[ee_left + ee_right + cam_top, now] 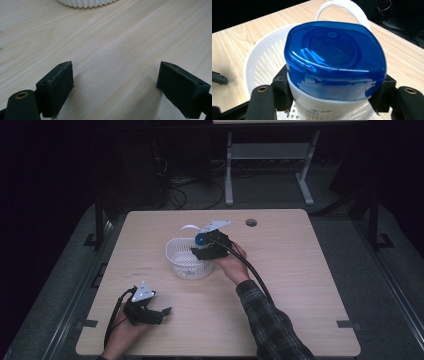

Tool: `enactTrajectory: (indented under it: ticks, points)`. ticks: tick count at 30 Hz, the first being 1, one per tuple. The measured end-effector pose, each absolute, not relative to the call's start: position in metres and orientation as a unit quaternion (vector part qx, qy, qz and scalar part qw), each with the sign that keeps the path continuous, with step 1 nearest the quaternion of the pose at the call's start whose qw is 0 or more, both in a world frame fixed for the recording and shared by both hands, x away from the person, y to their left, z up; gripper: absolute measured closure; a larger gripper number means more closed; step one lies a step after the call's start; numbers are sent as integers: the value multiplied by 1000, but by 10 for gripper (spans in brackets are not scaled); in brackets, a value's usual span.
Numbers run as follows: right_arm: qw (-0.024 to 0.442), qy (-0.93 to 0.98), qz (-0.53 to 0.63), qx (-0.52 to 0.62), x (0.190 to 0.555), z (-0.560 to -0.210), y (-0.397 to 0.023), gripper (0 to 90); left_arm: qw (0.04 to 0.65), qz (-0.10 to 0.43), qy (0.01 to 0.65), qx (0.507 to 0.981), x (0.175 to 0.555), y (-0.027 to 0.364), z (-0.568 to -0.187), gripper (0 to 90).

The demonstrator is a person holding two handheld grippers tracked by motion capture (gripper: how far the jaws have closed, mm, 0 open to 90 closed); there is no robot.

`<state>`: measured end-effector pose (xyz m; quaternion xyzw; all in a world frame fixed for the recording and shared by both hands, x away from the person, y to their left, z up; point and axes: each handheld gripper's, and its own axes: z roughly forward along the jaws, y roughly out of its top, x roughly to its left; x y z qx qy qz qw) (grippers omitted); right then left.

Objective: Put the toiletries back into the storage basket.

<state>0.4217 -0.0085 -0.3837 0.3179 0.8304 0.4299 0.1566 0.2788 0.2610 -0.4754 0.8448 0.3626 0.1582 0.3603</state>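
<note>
The blue-capped white bottle (332,67) sits over the white basket (176,261), clamped at its sides by the right claw (332,97). The left claw (116,91) rests with its 2 jaws apart on the bench (300,270), well apart from the basket.

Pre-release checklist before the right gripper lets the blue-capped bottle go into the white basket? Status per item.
1. Right gripper clamped on the white bottle with translucent blue cap: ok, both pads press on its sides.
2. Bottle over the white slotted plastic basket: ok, basket floor lies beneath it.
3. Bottle resting on the basket floor: cannot tell, its base is hidden.
4. Basket handle clear of the bottle: ok, it arches behind.
5. Left gripper out of the way: ok, open with nothing between its jaws, on the light wooden table apart from the basket.
</note>
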Motion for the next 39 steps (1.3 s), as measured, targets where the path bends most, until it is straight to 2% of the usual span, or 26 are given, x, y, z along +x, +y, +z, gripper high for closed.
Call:
enactTrajectory:
  ticks: [12,18,24,39]
  points:
    - [156,836,425,311,420,-386,-8,324,360,158,363,845,279,261,-475,127]
    - [134,834,438,308,420,-382,-9,240,360,158,363,845,279,261,-475,127]
    - [131,833,437,312,418,-378,-13,167,360,157,362,845,279,261,-475,127]
    - [134,828,446,313,396,-366,-45,142,361,156,363,845,279,261,-475,127]
